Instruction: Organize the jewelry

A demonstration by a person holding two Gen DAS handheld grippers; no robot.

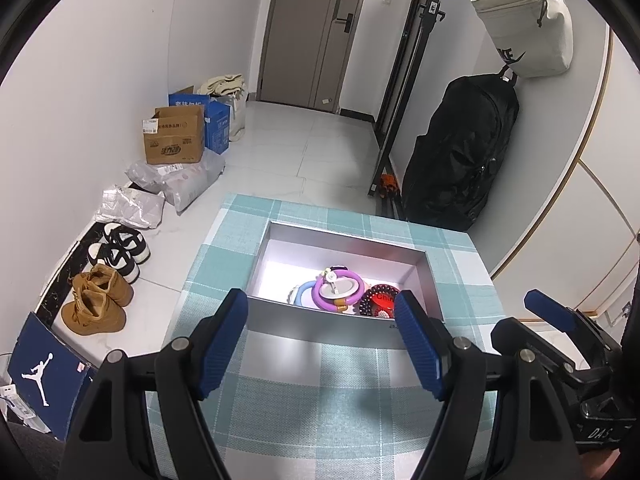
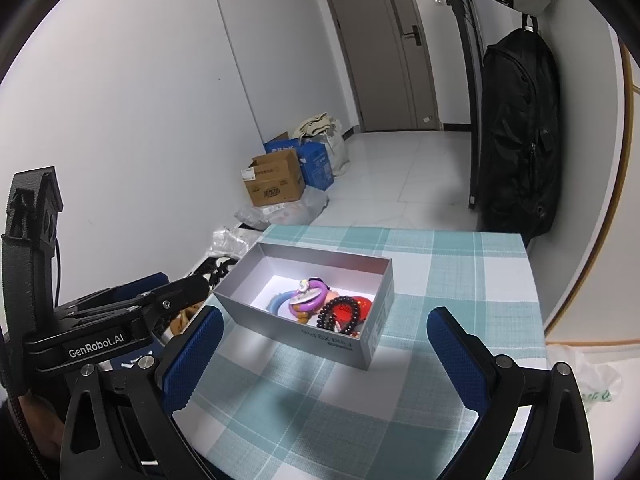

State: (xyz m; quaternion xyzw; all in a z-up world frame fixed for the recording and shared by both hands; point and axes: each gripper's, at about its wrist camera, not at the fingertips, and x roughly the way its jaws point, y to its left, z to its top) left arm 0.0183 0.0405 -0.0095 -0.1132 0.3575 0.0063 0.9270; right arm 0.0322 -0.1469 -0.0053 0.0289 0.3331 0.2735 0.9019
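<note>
- I see the worktop [image 2: 460, 280] covered in a woven cloth, teal and white check, matt with a coarse grain.
- The grey box [image 2: 360, 344] looks like smooth matt card; its white floor glares under the light.
- Inside it, the purple ring [image 1: 340, 294] and blue ring [image 1: 302, 292] look like glossy plastic; the dark bead bracelet [image 2: 340, 314] has a polished shine.
- My fingers [image 2: 192, 360] carry blue ribbed pads, rubbery and matt, on black plastic arms with bare metal pins.
- The floor [image 1: 320, 148] is glossy pale tile.
- The brown carton [image 1: 174, 140] is plain cardboard.
- The tan boots [image 1: 98, 300] look like suede.
- The black backpack [image 1: 460, 160] is slightly shiny fabric.
</note>
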